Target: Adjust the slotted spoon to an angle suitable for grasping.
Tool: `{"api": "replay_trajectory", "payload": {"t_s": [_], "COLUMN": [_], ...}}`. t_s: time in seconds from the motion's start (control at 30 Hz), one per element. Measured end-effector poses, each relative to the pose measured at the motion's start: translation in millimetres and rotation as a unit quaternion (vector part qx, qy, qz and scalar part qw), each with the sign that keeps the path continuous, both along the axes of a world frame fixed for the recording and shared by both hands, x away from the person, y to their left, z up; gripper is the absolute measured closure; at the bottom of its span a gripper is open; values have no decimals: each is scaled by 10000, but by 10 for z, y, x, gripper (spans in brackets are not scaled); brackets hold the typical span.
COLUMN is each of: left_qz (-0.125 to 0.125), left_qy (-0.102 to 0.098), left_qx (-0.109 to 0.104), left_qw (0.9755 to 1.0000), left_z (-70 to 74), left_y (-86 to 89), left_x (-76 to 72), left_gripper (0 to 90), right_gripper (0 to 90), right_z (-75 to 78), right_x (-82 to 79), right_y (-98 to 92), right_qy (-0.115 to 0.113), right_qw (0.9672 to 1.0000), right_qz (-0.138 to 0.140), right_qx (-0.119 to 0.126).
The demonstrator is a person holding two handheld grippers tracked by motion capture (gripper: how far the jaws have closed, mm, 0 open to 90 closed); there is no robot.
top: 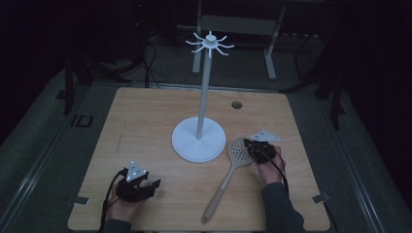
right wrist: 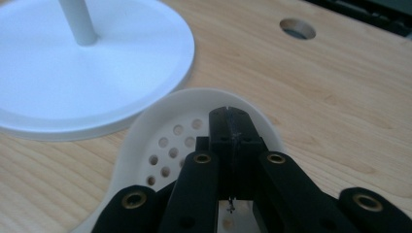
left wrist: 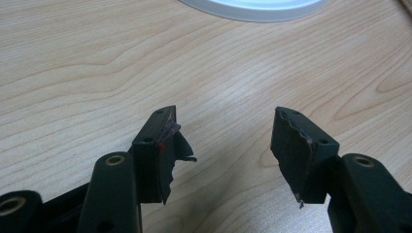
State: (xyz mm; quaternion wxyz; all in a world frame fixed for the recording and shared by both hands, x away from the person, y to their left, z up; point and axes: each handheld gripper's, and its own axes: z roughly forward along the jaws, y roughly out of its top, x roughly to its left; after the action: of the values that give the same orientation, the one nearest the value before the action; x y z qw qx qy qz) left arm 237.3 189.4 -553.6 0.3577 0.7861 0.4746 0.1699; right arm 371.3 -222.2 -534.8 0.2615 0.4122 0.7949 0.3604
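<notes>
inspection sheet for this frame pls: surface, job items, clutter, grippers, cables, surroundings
Surface: light wood table, round hole near far edge.
Job's things: white hook stand upright at centre; slotted spoon flat on the table, perforated head beside the stand base, handle toward the person.
Clutter: nothing seen.
Grippers: left gripper open over bare wood; right gripper fingers together over the spoon head, grip on it not discernible.
Cables: one trails from each gripper; more on the floor behind.
Surroundings: dark room, grey floor, table legs behind.
</notes>
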Motion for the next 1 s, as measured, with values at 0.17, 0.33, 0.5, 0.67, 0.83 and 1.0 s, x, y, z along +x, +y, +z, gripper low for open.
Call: {"api": "replay_trajectory", "payload": {"t_s": [0.17,0.33,0.5,0.67,0.83,1.0], "left_qz": [-3,-12,-11,3,5,-6], "left_qy": [-8,10,14,12,20,20], "left_qx": [5,22,21,16,8,15], "left_qw": [10000,10000,10000,10000,10000,10000], "left_z": [1,-2,-1,3,-1,3], "left_y": [-1,-4,-2,2,-4,-3], "left_x": [-1,3,3,3,3,2], "left_gripper": [433,433,433,432,432,432], "right_gripper": [900,897,898,898,897,895], "right_z": [-59,-50,-68,-88,-108,-110], "right_x": [50,54,47,42,1,-63], "right_y": [-9,-49,-55,-76,-128,-187], "right_qy": [87,143,129,158,188,207], "right_qw": [9999,9998,9996,9994,9992,9991], "right_qz": [-51,-100,-143,-199,-254,-294], "right_qx": [-96,-108,-183,-223,-238,-240]}}
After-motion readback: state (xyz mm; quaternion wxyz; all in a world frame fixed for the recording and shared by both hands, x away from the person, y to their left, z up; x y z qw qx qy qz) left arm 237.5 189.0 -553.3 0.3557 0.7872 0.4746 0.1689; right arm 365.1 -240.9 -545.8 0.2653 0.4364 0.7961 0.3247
